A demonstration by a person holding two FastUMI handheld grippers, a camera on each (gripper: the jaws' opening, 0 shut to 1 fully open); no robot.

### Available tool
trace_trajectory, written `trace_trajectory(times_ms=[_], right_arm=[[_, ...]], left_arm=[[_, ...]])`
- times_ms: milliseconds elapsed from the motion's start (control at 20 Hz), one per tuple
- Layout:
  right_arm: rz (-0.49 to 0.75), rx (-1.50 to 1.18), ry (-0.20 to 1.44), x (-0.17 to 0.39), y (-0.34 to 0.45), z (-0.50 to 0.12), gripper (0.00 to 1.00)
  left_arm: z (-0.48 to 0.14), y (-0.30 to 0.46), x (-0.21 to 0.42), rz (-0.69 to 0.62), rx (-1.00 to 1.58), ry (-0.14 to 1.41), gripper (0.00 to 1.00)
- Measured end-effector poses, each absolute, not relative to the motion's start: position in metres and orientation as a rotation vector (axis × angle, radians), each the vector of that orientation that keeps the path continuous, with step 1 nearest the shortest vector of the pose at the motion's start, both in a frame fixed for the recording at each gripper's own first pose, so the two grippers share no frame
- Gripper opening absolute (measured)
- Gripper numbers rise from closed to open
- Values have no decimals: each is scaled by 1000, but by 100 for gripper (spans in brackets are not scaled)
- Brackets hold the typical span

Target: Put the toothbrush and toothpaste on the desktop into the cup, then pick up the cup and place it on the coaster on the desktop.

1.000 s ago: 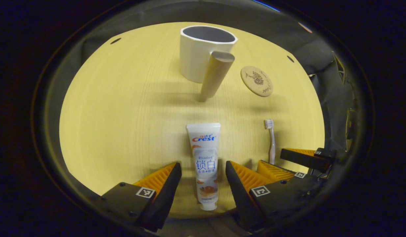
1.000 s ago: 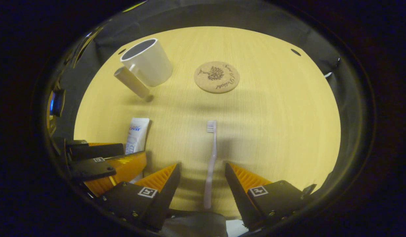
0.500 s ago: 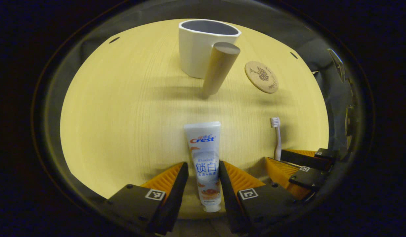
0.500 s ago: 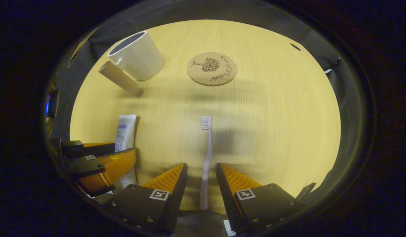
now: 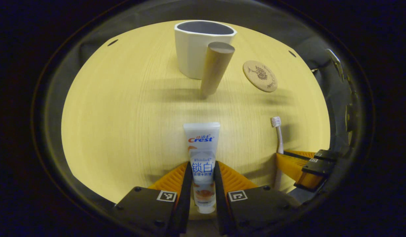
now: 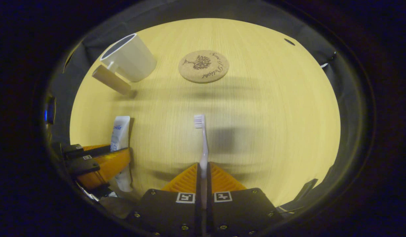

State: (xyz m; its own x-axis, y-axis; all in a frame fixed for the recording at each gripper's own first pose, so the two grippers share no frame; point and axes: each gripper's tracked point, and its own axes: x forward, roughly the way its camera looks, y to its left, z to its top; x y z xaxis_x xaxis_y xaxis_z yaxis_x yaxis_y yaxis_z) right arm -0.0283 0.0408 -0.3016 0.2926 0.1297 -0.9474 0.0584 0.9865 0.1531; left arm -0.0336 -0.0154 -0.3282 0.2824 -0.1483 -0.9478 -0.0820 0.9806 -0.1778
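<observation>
On the desktop (image 5: 123, 108), the left gripper (image 5: 203, 171) clamps the toothpaste (image 5: 202, 154); the right gripper (image 6: 203, 171) pinches the toothbrush (image 6: 203, 144). Cup (image 5: 198, 46) at twelve o'clock, coaster (image 5: 259, 75) at one.

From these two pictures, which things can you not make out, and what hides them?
- Toothbrush: in the right gripper view, its lower handle is hidden between the fingers of the right hand-held gripper.
- Toothpaste: in the left gripper view, the left hand-held gripper covers both tube sides, so any squeezing is unclear.
- Cup: inside hidden by its wall.
- Coaster: print too small.
</observation>
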Motion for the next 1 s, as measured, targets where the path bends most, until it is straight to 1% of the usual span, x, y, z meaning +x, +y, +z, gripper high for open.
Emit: trace_trajectory(times_ms=[50, 100, 200, 250, 350, 600, 1000], right_arm=[[45, 194, 1253, -27, 41, -301, 7], [60, 202, 1253, -28, 41, -300, 5], [67, 223, 1222, -27, 41, -299, 4], [73, 227, 1195, -25, 40, -298, 4], [108, 223, 1154, -27, 44, -297, 4], [167, 244, 1053, -28, 52, -283, 4], [235, 282, 893, -21, 59, -239, 4]], left_arm=[[-329, -17, -31, -45, -210, 1279, 36], [-329, -16, -32, -46, -217, 1271, 36], [-329, -17, -30, -54, -235, 1254, 31], [-328, -16, -30, -55, -251, 1246, 33], [-325, -15, -28, -45, -284, 1215, 25], [-314, -5, -23, -22, -316, 1115, 25], [-271, 9, -25, -13, -395, 958, 25]])
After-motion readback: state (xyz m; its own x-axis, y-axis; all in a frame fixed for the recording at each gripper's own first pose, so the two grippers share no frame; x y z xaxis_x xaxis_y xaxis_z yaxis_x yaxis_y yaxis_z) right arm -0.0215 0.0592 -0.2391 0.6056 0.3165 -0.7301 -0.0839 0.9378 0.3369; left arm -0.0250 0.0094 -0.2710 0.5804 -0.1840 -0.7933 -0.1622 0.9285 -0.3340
